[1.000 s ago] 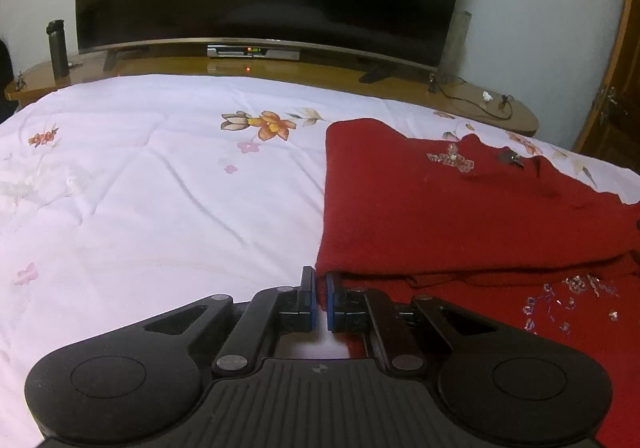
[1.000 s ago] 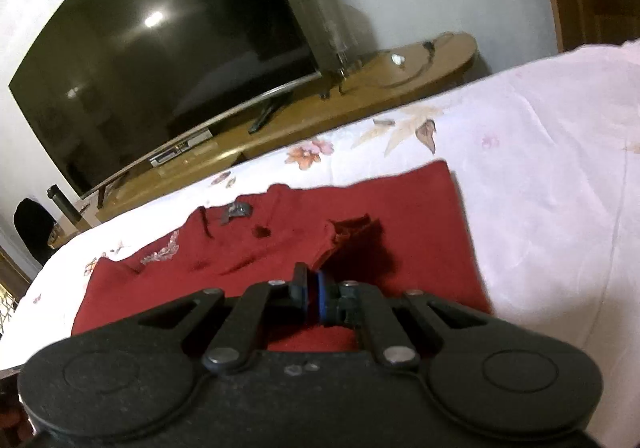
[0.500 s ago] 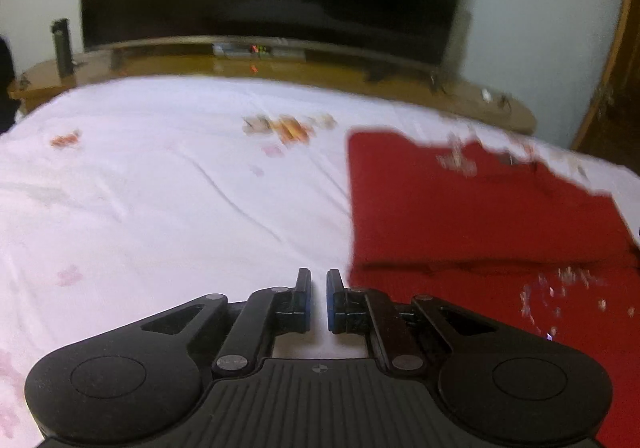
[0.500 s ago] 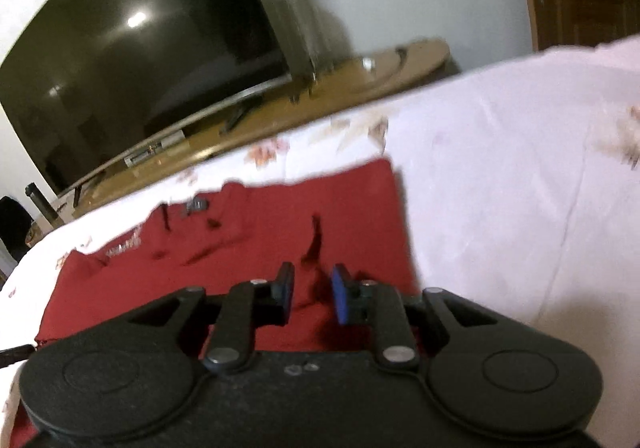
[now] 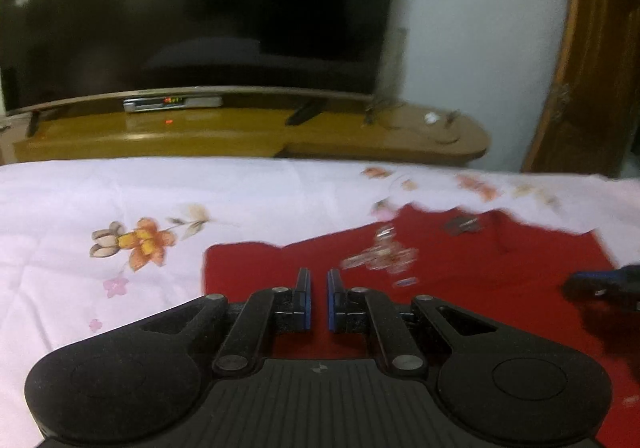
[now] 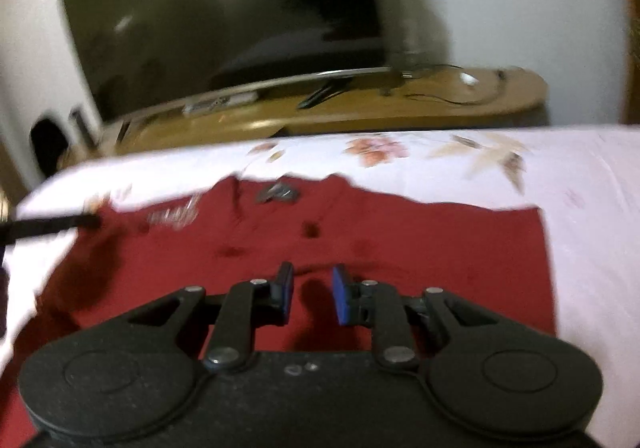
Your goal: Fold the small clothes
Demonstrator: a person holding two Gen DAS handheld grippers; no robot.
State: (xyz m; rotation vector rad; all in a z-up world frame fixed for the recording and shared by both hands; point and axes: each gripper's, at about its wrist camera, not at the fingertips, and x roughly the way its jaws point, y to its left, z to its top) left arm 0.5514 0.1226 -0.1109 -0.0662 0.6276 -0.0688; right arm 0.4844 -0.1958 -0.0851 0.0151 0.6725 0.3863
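Having let go of the red garment [image 6: 420,248], the right gripper [image 6: 312,296] now hangs just above it with its jaws a little apart and nothing between them; they sprang open from a pinch on the cloth and have just eased partly back in. The left gripper [image 5: 318,302] has swung from the garment's left edge to over the cloth, its jaws drawn nearly together and empty, much as they stood a second ago. That suggests one fold has been laid down and both tools are shifting to find the next edge. The garment lies spread on the pale flowered bedspread [image 5: 120,199], its sparkly trim [image 5: 380,256] facing up, though blur makes the neckline hard to read. Beyond the bed stand a long wooden TV stand [image 5: 360,135] and a big dark television [image 5: 200,7], with a wooden door [image 5: 592,67] at the right.
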